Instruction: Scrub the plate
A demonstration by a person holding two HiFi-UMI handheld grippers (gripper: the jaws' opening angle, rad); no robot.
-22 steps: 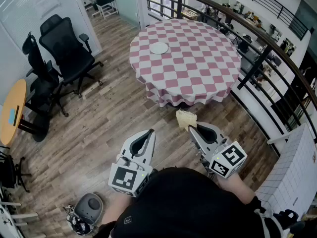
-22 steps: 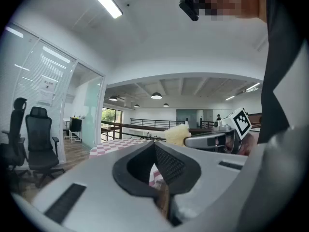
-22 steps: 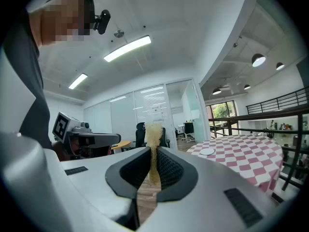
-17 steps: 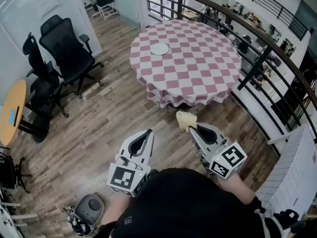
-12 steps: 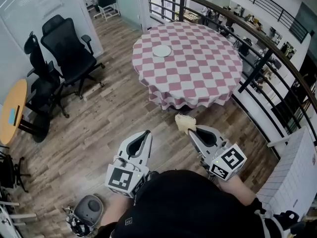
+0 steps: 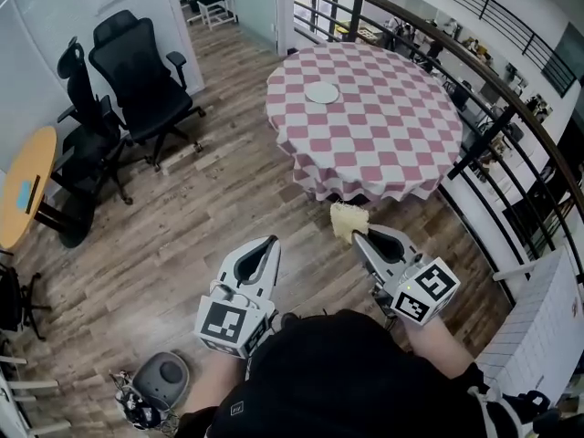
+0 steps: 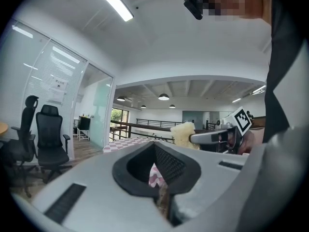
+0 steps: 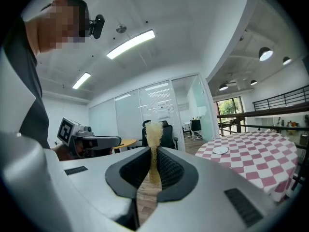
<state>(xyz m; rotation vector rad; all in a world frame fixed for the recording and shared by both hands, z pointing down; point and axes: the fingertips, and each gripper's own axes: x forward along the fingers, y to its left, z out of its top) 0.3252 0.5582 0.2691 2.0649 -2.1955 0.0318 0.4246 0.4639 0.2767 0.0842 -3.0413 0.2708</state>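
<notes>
A small white plate (image 6: 321,92) (image 8: 220,150) lies on the far side of a round table (image 6: 383,144) with a pink-and-white checked cloth. My right gripper (image 6: 359,236) (image 8: 153,170) is shut on a pale yellow sponge (image 6: 348,220) (image 8: 154,134), held over the wooden floor short of the table's near edge. The sponge (image 7: 183,135) also shows in the left gripper view. My left gripper (image 6: 269,245) (image 7: 155,163) is beside it to the left, shut with nothing in it. Both are well away from the plate.
Two black office chairs (image 6: 137,67) stand at the left beside a round wooden side table (image 6: 23,199). A dark metal railing (image 6: 497,108) curves behind and to the right of the checked table. A grey object (image 6: 160,377) sits on the floor at lower left.
The view has shifted: table and plate now sit further right in the head view. Both grippers keep the same pose, the sponge still held.
</notes>
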